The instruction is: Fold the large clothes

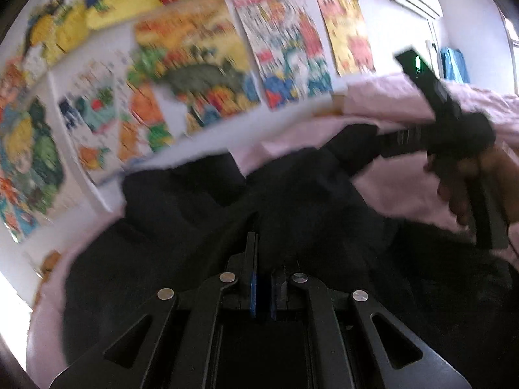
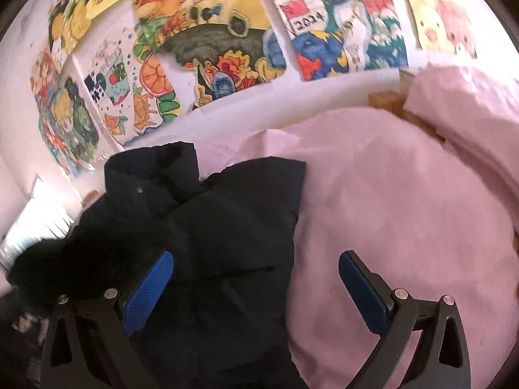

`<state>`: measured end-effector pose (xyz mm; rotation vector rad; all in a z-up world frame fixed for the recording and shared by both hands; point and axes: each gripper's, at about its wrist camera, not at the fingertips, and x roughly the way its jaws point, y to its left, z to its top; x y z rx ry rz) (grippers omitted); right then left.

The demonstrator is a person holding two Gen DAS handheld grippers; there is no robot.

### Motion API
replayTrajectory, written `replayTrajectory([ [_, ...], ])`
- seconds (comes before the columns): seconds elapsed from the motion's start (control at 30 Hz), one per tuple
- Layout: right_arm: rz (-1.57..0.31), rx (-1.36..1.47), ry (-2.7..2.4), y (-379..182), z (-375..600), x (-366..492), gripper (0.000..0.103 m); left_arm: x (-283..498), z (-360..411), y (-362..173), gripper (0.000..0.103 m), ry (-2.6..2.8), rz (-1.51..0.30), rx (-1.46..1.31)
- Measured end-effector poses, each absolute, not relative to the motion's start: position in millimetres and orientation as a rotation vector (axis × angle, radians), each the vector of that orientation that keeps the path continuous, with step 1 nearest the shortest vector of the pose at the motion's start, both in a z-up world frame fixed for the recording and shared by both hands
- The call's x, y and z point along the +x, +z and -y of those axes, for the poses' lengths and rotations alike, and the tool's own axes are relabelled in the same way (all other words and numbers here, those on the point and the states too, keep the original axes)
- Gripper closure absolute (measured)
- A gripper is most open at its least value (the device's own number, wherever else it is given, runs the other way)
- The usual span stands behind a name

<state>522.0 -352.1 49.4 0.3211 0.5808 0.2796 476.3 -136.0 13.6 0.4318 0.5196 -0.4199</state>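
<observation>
Left wrist view: dark jacket on a pink bed, one gripper shut, one wide

Left wrist view is blurred. The left gripper (image 1: 264,278) has its jaws pressed together, blue pads nearly meeting; whether a fold of cloth is pinched between them I cannot tell. Just ahead of it lies the dark padded jacket (image 1: 227,214), spread over the pink bed (image 1: 405,181). To the right a hand (image 1: 460,188) grips the right gripper's black handle above the bedding.

From the right wrist view, the right gripper (image 2: 256,278) stands with its jaws wide apart and nothing between the blue pads (image 2: 149,288). It hangs over the jacket's right edge, where dark fabric meets pink sheet. The jacket's collar (image 2: 155,175) lies toward the wall, with a small snap showing on it. A rumpled pink quilt (image 2: 470,113) is heaped at the far right of the bed. Colourful drawings (image 2: 211,42) cover the white wall behind.
</observation>
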Motion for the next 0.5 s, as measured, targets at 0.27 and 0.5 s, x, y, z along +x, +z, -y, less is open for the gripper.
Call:
replayTrajectory([
  [0.27,-0.640,0.718,0.541,17,385,523,0.000,491,123,-32,0.098,-0.495,-0.711,0.348],
  [0.5,-0.697,0.586,0.613,14,353,521,0.000,492,114,-34,0.094,-0.558,-0.784,0.272],
])
